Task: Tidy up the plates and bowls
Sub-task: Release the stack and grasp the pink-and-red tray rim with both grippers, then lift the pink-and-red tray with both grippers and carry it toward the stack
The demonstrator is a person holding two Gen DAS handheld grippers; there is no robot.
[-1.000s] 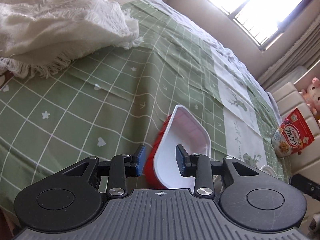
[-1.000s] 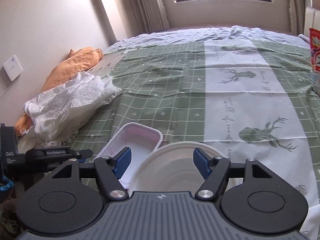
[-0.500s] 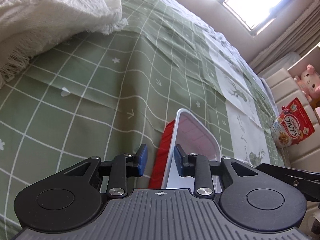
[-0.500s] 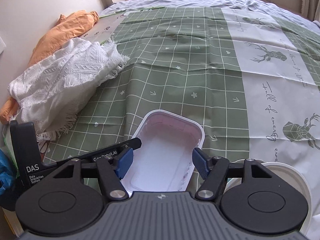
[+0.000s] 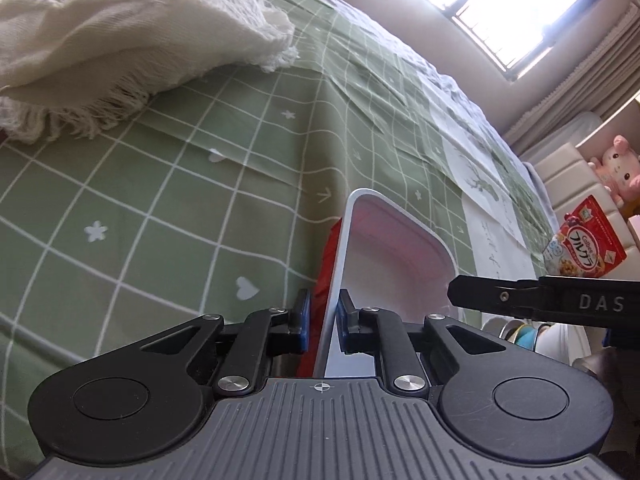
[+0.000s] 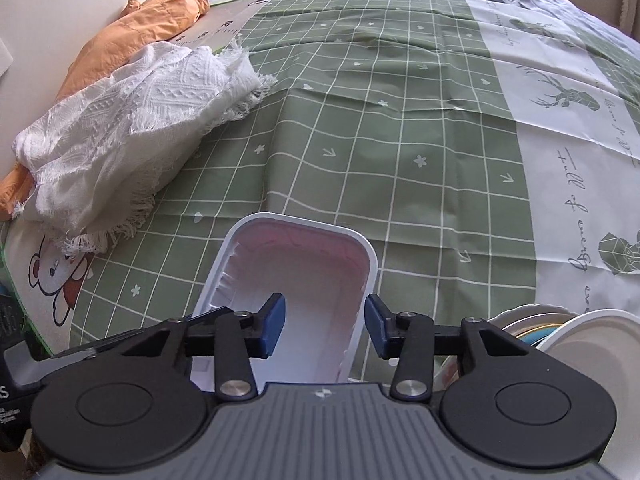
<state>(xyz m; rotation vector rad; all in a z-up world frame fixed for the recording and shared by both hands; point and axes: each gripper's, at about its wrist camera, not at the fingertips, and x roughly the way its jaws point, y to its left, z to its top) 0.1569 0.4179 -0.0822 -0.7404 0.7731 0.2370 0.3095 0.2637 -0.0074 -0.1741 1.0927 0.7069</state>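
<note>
A rectangular white tub (image 5: 392, 264) with a red outside lies on the green checked bed cover (image 5: 200, 184). My left gripper (image 5: 324, 320) is shut on the tub's left wall, one blue pad on each side of it. In the right wrist view the tub (image 6: 304, 264) sits just ahead. My right gripper (image 6: 325, 328) straddles the tub's right wall, its jaws closing, with one pad inside and a gap still showing. A stack of plates (image 6: 532, 324) and a round white bowl (image 6: 592, 344) lie at the lower right. The right gripper's finger (image 5: 540, 300) crosses the left wrist view.
A white fringed cloth (image 6: 132, 120) is heaped at the left, with an orange cloth (image 6: 140, 28) behind it. A cereal bag (image 5: 584, 248) and a pink plush toy (image 5: 616, 168) stand by the headboard on the right. Open cover stretches beyond the tub.
My left jaws closed onto the tub's wall. My right gripper swung left from over the round white bowl to the tub, dipped, and its jaws narrowed.
</note>
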